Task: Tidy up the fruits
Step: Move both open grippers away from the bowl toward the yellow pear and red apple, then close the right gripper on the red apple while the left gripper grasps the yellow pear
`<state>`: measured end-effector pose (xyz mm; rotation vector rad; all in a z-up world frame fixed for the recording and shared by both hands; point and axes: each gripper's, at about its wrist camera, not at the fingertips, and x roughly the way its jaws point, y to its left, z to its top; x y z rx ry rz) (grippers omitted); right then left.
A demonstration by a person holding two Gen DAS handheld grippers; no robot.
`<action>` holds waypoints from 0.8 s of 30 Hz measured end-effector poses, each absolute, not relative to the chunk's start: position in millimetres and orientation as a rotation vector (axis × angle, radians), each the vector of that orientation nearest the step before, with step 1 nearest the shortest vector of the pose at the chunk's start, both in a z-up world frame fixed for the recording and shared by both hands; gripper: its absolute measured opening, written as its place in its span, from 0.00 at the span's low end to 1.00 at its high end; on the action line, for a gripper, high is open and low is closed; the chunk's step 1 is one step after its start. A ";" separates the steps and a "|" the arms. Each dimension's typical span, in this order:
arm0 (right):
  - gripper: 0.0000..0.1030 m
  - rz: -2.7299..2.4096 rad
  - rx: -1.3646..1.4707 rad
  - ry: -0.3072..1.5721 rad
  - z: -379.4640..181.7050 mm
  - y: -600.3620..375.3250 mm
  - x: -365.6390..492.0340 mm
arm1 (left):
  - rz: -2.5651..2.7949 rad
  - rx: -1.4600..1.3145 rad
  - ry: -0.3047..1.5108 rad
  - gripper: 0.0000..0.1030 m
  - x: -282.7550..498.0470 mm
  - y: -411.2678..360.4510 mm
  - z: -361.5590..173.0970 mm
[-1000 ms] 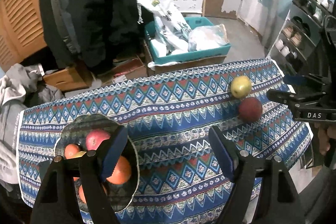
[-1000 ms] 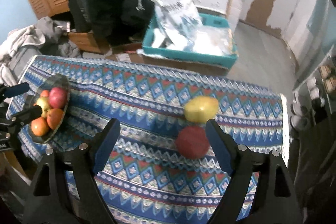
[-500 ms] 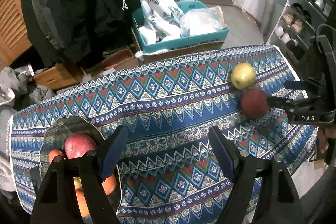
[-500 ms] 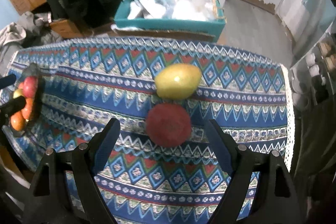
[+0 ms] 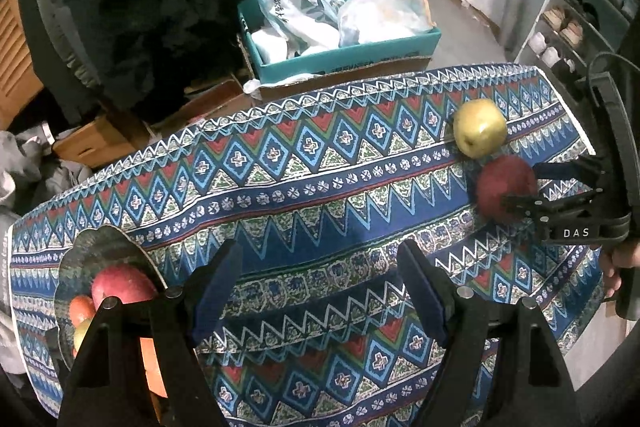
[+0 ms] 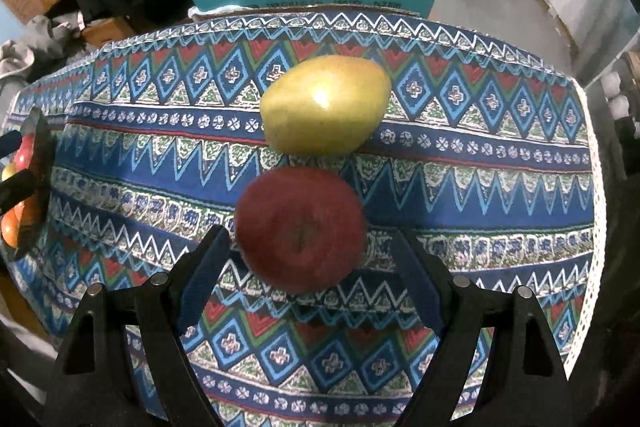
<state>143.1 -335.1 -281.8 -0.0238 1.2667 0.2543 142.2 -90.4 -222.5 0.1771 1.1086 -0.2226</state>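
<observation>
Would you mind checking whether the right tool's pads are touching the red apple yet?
Apart. In the right wrist view the red apple sits between the right tool's open pads, with patterned cloth showing on either side of it.

The right tool (image 6: 308, 259) is lower now, its open fingers flanking the round dark-red apple (image 6: 300, 227) on the patterned cloth-covered worktop (image 6: 500, 187). The left tool (image 5: 320, 279) is also lower, nearer the dark fruit plate (image 5: 96, 247).
</observation>
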 end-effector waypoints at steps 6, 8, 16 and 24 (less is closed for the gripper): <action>0.81 0.273 -0.049 1.270 -293.6 -326.7 147.2 | -0.227 0.187 1.131 0.78 145.4 -93.6 -233.8; 0.77 0.278 -0.064 1.272 -297.2 -322.8 148.7 | -0.232 0.185 1.135 0.78 146.4 -95.5 -234.6; 0.75 0.287 -0.078 1.275 -302.7 -320.2 152.0 | -0.243 0.195 1.135 0.78 147.6 -101.8 -236.4; 0.74 0.274 -0.089 1.263 -300.8 -326.7 147.7 | -0.254 0.198 1.135 0.78 147.4 -109.0 -236.3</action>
